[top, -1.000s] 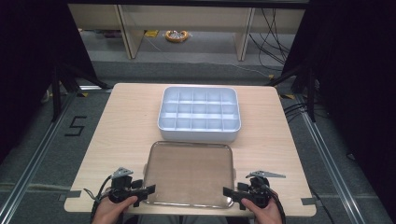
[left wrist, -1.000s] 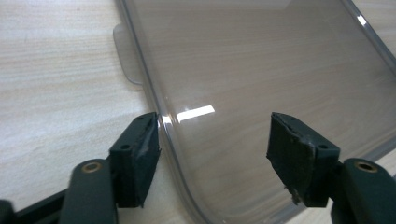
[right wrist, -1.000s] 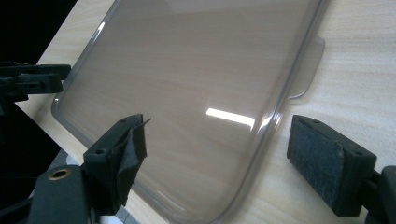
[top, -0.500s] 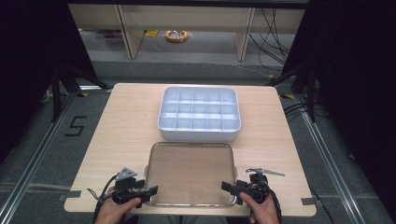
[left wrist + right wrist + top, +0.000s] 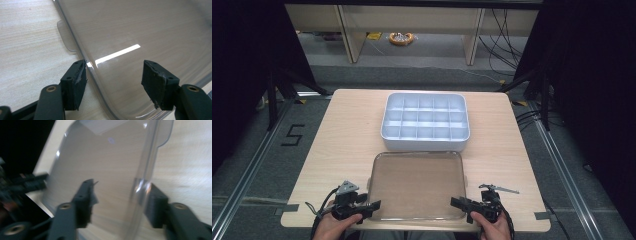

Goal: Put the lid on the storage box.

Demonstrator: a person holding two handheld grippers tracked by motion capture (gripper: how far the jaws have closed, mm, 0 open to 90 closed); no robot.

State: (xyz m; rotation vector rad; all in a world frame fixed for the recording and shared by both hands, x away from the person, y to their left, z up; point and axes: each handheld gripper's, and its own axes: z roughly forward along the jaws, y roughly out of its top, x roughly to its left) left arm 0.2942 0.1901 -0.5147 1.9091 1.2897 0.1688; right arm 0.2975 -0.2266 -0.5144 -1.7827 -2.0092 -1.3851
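Both tongs, the left tongs (image 5: 373, 205) and the right tongs (image 5: 457, 202), are held apart astride the near corners of the clear lid (image 5: 417, 185), which lies flat on the worktop (image 5: 347, 130). A two-sided lift is probably intended, since the compartment box (image 5: 425, 121) is seen uncovered just beyond it.

A single black numeral "5" (image 5: 292, 135) is showing on the grey floor (image 5: 257, 150) to the left of the light wooden table (image 5: 347, 130), seen from the high view; no other text, label or brand is reading clearly anywhere
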